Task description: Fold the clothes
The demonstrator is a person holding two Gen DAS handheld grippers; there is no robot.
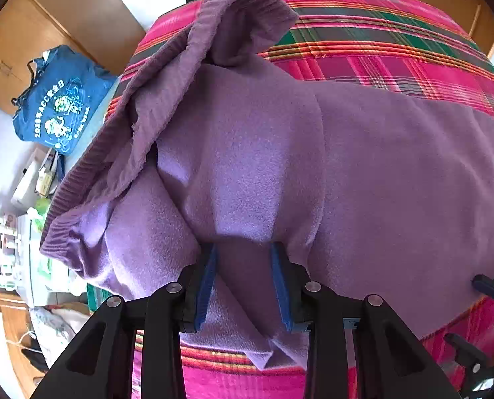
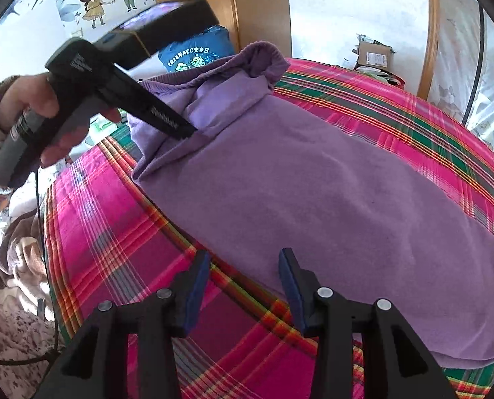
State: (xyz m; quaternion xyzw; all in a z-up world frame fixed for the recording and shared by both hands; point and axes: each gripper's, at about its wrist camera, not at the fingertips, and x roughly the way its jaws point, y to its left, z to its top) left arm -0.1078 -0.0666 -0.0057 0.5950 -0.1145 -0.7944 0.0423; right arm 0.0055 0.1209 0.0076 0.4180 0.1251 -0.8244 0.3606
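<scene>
**A:** Where does the purple fleece garment (image 1: 313,153) lie?

**B:** Across the plaid bed cover (image 1: 380,50). Its left end is bunched at the bed's left edge, and the ribbed hem (image 1: 237,10) stands up in a heap. The rest lies flat, running towards the right edge.

**A:** And the left gripper (image 1: 246,282)?

**B:** Its blue pads (image 1: 208,286) stand apart with a thick fold between them. I cannot tell if they actually pinch it.

**A:** What's the risk there?

**B:** I'd judge that if the hold is loose, the fold slides out when pulled and the heap collapses crooked. It may even spill over the left edge, since it sits so close.

**A:** And the right gripper (image 2: 245,282)?

**B:** It is spread wide and holds nothing. It hovers at the bed's near edge, just beside the garment's near border.

**A:** Any trouble there?

**B:** It could nip the cover along with the fleece and drag both. With one end moved alone, the flat part would likely wrinkle or skew.
</scene>
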